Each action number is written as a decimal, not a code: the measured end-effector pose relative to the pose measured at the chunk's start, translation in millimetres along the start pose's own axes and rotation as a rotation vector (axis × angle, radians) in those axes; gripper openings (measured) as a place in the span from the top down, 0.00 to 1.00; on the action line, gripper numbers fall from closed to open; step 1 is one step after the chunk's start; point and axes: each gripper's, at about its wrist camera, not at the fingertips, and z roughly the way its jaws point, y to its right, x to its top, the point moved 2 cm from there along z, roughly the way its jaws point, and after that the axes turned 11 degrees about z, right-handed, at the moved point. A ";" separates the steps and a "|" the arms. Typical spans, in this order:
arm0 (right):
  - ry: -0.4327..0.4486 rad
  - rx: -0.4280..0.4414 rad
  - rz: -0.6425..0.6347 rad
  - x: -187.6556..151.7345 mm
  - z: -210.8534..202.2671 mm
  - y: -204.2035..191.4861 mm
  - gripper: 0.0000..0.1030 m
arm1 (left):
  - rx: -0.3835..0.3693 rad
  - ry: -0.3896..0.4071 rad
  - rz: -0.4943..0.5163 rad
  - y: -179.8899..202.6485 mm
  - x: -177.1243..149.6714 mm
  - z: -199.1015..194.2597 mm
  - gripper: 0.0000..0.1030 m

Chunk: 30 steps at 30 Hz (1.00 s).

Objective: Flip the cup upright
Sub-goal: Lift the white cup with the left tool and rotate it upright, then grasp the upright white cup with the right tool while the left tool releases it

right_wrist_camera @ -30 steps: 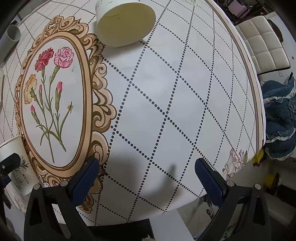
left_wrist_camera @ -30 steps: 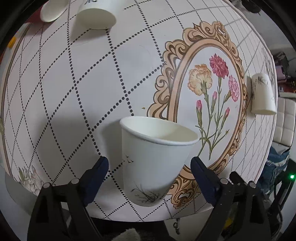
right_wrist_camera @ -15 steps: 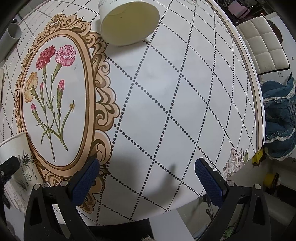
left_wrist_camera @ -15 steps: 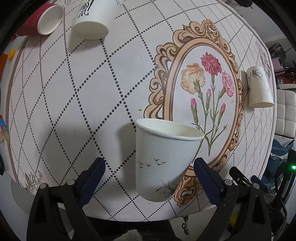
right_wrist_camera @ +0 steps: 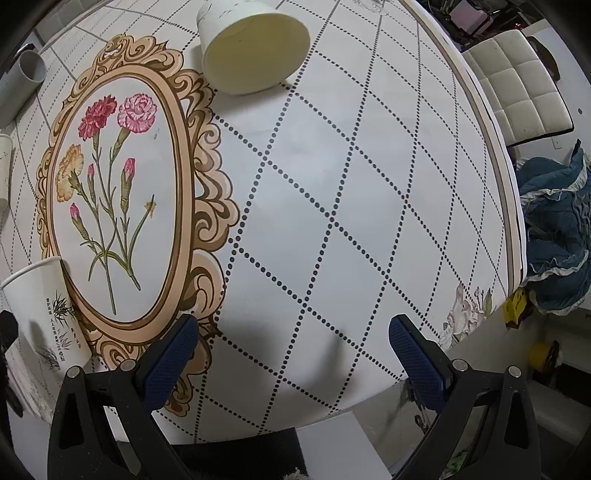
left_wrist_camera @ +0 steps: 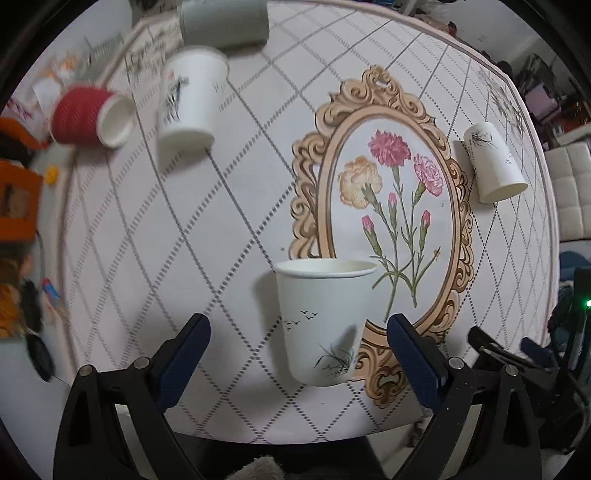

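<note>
A white paper cup [left_wrist_camera: 323,317] with bird and grass prints stands upright near the table's front edge, mouth up. It also shows at the left edge of the right wrist view [right_wrist_camera: 44,310]. My left gripper [left_wrist_camera: 297,354] is open and empty, its fingers apart on either side of the cup and drawn back from it, not touching. My right gripper [right_wrist_camera: 291,350] is open and empty over bare tablecloth near the front edge. A second white cup [right_wrist_camera: 253,46] lies on its side ahead of the right gripper, mouth toward me; it shows in the left wrist view [left_wrist_camera: 493,166].
The round table [right_wrist_camera: 369,166] has a dotted diamond cloth with a framed flower picture [left_wrist_camera: 388,206]. At the far left lie a white cup [left_wrist_camera: 188,98], a red ribbed cup [left_wrist_camera: 86,116] and a grey cup [left_wrist_camera: 225,22]. A white chair [right_wrist_camera: 517,85] and blue cloth [right_wrist_camera: 554,229] stand to the right.
My left gripper has pulled back and away from the upright cup, so more of the table's far side is in view. The cup stays standing. The right gripper has hardly moved.
</note>
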 end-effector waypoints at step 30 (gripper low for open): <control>0.104 0.142 -0.237 -55.7 -97.9 -129.3 0.01 | 0.200 0.018 -0.143 -139.5 -86.5 10.2 0.03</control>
